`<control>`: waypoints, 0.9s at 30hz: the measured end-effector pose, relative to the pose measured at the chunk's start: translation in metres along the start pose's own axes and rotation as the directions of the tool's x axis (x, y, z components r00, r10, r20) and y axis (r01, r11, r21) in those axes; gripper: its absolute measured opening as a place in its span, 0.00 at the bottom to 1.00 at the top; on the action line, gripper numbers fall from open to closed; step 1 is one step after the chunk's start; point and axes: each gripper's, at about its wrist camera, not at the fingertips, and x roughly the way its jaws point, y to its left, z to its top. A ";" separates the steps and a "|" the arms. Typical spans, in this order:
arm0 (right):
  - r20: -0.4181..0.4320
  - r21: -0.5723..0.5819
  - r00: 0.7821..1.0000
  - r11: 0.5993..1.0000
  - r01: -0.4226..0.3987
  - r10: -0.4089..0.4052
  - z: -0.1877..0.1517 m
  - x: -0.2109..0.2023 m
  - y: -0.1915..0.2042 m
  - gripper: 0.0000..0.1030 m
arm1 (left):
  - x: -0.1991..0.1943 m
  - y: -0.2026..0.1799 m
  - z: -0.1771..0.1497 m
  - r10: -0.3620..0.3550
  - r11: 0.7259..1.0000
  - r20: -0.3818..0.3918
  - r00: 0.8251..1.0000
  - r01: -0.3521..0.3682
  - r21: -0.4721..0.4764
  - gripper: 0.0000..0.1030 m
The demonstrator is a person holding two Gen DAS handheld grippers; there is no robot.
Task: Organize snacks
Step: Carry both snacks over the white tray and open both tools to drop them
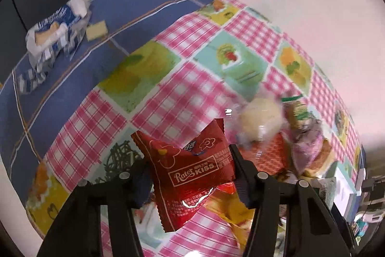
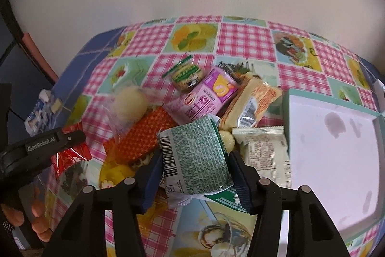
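Note:
My left gripper (image 1: 190,175) is shut on a red Rater Kiss snack packet (image 1: 190,175) and holds it above the checked tablecloth; it also shows at the left of the right wrist view (image 2: 69,148). My right gripper (image 2: 195,160) is shut on a green-printed snack packet (image 2: 195,158), above a pile of snacks: an orange packet (image 2: 144,136), a pink packet (image 2: 204,98), a round pale bun in clear wrap (image 2: 130,102), a white packet (image 2: 264,151). An open white box with a teal rim (image 2: 332,155) lies to the right of the pile.
A blue and white torn packet (image 1: 53,35) with a loose yellow wafer (image 1: 96,30) lies on the blue cloth at far left. A white wall stands behind the table. The table's edge drops off at the left.

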 end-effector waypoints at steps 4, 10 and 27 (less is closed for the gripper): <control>-0.001 0.046 0.999 0.998 0.048 -0.048 0.004 -0.007 -0.017 0.56 | -0.015 -0.020 -0.008 -0.037 0.998 0.003 0.999 0.037 0.052 0.57; -0.032 0.228 0.988 0.962 0.152 -0.149 0.004 -0.021 -0.082 0.56 | -0.031 -0.072 -0.029 -0.111 0.977 -0.022 0.994 0.113 0.183 0.57; -0.168 0.601 0.924 0.707 0.372 -0.343 -0.032 -0.051 -0.247 0.56 | -0.023 -0.259 -0.112 -0.211 0.788 -0.151 0.966 0.259 0.558 0.58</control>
